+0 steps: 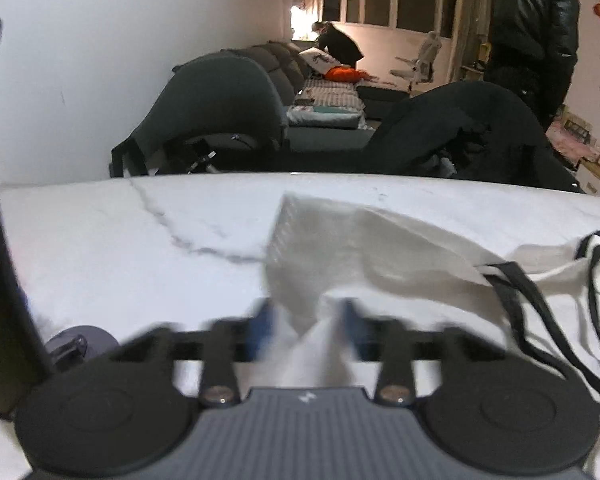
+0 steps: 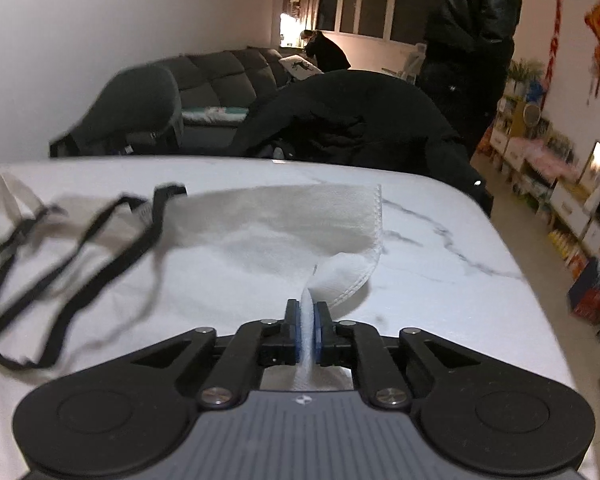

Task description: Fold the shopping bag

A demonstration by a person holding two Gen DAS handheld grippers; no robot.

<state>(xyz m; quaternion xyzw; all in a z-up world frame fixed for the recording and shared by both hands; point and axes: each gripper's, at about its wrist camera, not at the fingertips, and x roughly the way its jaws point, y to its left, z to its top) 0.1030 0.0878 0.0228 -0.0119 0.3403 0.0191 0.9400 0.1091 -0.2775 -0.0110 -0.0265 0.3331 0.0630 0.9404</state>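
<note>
Right gripper [image 2: 309, 322] is clenched on a corner of the white shopping bag [image 2: 268, 224]; left gripper [image 1: 308, 322] looks parted around its corner, though blur hides contact; bag stretches ahead toward the table's [image 2: 440, 248] far edge, black handles [image 2: 100, 232] between my claws.

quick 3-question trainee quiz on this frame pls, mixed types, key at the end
1. True or false: the right gripper is shut on the white bag.
2. The bag's straps are: A) red B) black C) white.
3. Fill in: the bag lies on a white ____ table with grey veins.

Key: 1 true. 2 B. 3 marble. The left gripper also has bag cloth between its blurred fingers, which stand apart.
</note>
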